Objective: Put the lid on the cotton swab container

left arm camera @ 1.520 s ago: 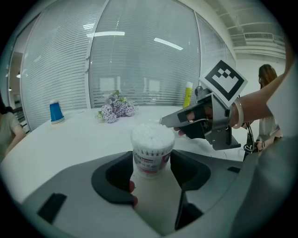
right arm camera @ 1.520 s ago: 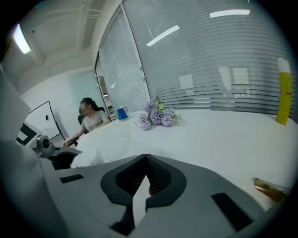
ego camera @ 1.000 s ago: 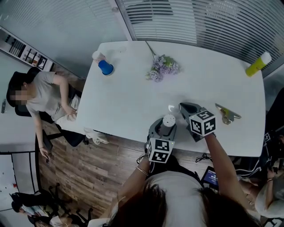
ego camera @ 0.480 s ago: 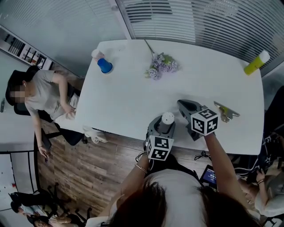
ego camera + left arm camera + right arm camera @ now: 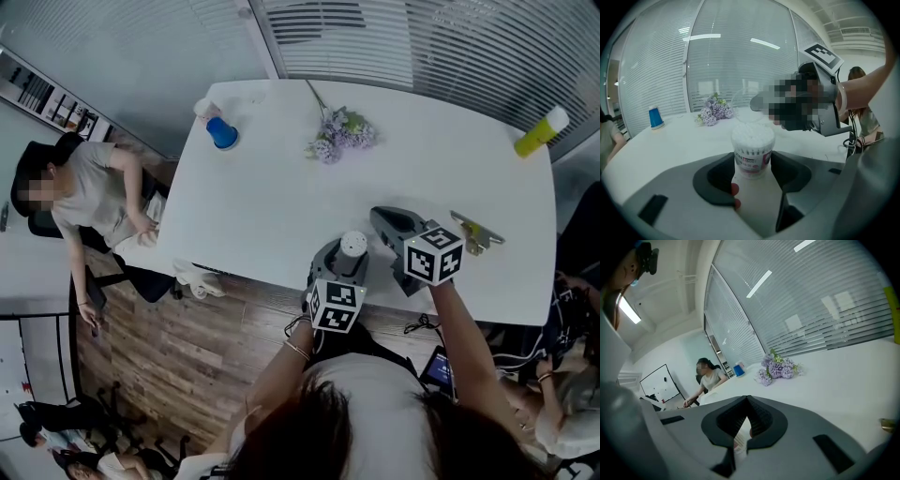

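I am clamping the cotton swab container (image 5: 752,143) in my left gripper (image 5: 753,164), lower centre, while my right gripper (image 5: 747,402) is pinching the clear lid (image 5: 742,104) just above it.

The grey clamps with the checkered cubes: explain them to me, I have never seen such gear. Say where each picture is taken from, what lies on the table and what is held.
They are hand-held two-jaw grippers; a person holds one in each hand. The overhead picture comes from a camera on that person's head. The other two come from cameras riding on the grippers and looking along their jaws. The left gripper grips a round white cotton swab container, upright and open at the top. The right gripper pinches a clear round lid, held just above the container and not yet on it. Farther off on the white table are a blue cup, a bunch of purple flowers and a yellow bottle.
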A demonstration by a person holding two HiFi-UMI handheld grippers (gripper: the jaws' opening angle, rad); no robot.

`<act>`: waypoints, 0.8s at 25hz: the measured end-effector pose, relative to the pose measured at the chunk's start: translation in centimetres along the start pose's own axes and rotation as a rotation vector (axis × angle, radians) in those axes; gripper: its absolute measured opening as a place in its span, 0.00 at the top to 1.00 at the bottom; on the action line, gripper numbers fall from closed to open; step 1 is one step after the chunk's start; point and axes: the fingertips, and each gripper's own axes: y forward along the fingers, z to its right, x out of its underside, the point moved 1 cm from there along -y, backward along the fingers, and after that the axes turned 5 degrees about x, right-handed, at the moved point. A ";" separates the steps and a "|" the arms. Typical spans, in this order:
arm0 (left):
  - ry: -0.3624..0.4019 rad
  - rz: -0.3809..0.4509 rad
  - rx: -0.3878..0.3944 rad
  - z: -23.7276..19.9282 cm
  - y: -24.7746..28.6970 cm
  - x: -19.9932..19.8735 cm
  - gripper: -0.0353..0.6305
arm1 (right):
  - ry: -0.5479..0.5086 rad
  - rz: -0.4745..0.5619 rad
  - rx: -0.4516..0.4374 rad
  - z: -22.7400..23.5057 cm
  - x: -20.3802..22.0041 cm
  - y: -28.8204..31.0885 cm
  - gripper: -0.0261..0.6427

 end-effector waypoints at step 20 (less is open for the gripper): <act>0.007 -0.005 -0.003 0.2 0.1 0.0 0.56 | 0.012 0.018 -0.061 -3.2 0.4 -1.4 0.93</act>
